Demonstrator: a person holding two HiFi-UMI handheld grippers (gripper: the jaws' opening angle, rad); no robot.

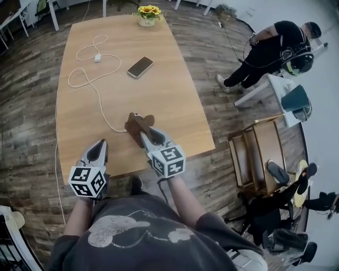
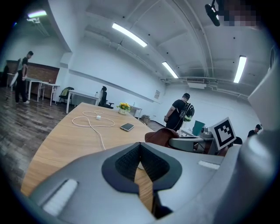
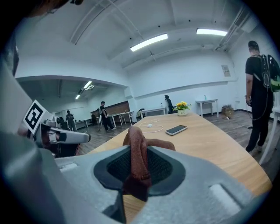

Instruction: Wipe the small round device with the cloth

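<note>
A brown cloth [image 1: 139, 123] lies bunched on the wooden table [image 1: 159, 100] near its front edge. My right gripper [image 1: 144, 136] is shut on the cloth's near end; in the right gripper view a fold of cloth [image 3: 136, 153] stands pinched between the pads. No small round device shows; a white cable [image 1: 100, 108] runs up to the cloth and ends under it. My left gripper [image 1: 101, 144] hovers at the table's front edge, left of the cloth. It is shut, with nothing in it [image 2: 140, 146].
A phone [image 1: 140, 67] lies face up mid-table. The cable loops back to a white plug [image 1: 97, 57]. A flower pot [image 1: 148, 15] stands at the far end. A person [image 1: 270, 50] stands right of the table, near a wooden chair [image 1: 259, 153].
</note>
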